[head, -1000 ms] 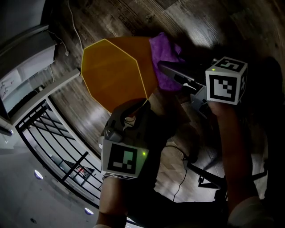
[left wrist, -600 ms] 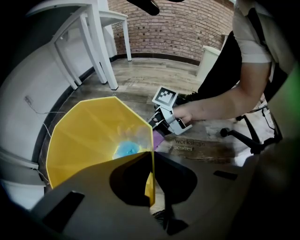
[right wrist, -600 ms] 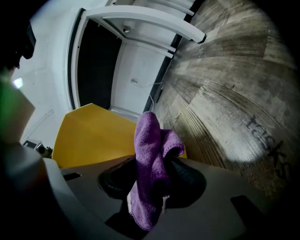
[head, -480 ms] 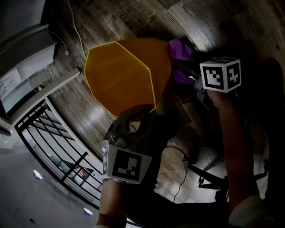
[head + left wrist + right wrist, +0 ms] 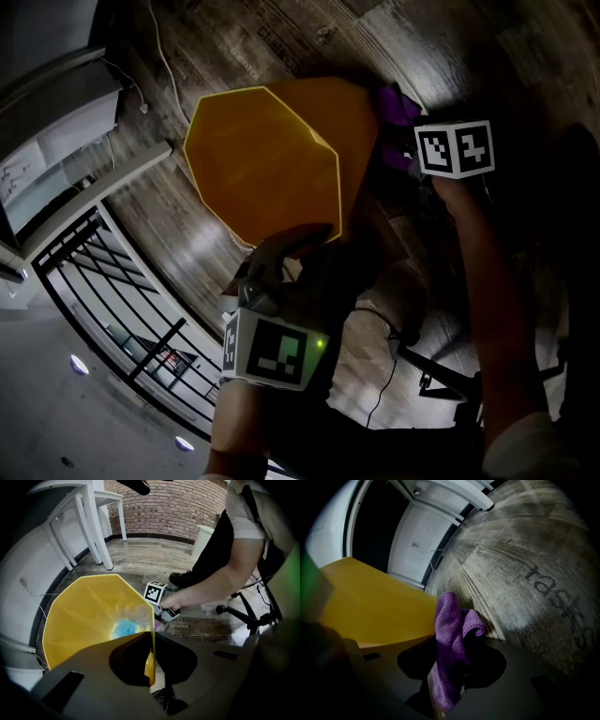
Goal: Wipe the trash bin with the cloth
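Observation:
A yellow trash bin (image 5: 262, 159) with an angular rim stands on the wood floor, tilted toward me. My left gripper (image 5: 286, 246) is shut on the near rim, and the thin yellow edge (image 5: 151, 667) runs between its jaws. Something blue (image 5: 124, 629) lies at the bin's bottom. My right gripper (image 5: 450, 686) is shut on a purple cloth (image 5: 450, 639), which hangs bunched against the bin's outer wall (image 5: 370, 606). From the head view, that cloth (image 5: 398, 108) peeks out past the bin's far side, beside the right gripper's marker cube (image 5: 455, 147).
White table legs (image 5: 89, 531) and a brick wall (image 5: 164, 508) stand behind the bin. An office chair base (image 5: 243, 616) is at the right. A black metal railing (image 5: 103, 291) runs at the lower left, and a cable (image 5: 380, 375) lies on the floor near my feet.
My right gripper has carried the purple cloth down the bin's outer wall, away from the rim, so less cloth shows. The left gripper keeps its hold on the rim.

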`<state>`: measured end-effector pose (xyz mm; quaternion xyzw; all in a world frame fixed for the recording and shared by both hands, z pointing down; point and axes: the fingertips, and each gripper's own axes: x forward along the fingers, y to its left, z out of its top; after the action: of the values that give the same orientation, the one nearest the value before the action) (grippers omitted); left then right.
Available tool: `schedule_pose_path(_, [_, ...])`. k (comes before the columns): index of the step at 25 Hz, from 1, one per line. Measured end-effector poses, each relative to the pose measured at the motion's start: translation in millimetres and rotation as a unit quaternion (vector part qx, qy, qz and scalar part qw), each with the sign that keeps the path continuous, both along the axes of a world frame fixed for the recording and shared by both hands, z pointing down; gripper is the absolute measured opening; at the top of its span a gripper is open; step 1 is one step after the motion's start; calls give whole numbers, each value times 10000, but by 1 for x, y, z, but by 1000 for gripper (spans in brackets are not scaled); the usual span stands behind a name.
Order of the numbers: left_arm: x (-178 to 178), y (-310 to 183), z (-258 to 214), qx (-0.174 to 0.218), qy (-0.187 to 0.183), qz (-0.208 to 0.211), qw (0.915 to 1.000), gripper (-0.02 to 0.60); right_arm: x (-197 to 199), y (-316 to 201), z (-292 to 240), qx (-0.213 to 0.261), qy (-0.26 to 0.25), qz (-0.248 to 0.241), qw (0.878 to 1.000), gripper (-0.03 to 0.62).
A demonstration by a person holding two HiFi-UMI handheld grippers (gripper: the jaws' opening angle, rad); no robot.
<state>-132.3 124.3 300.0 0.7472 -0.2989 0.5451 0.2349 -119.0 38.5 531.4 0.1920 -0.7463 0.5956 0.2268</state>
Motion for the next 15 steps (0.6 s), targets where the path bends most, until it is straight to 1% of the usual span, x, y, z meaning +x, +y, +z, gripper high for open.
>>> schedule_pose_path(6, [-2,-3,0,29,-4,-175,9998,11,-4,0,6,54,131,14,9999,167])
schedule_pose_path(10, [-2,-8,1,43,-72,-285,9996,11,-2,1,6,14,170,80,9998,167])
schedule_pose_path(15, [-2,-19,2,52,-122,-639,9979,11,1,2,-3,10,50,217,9998,167])
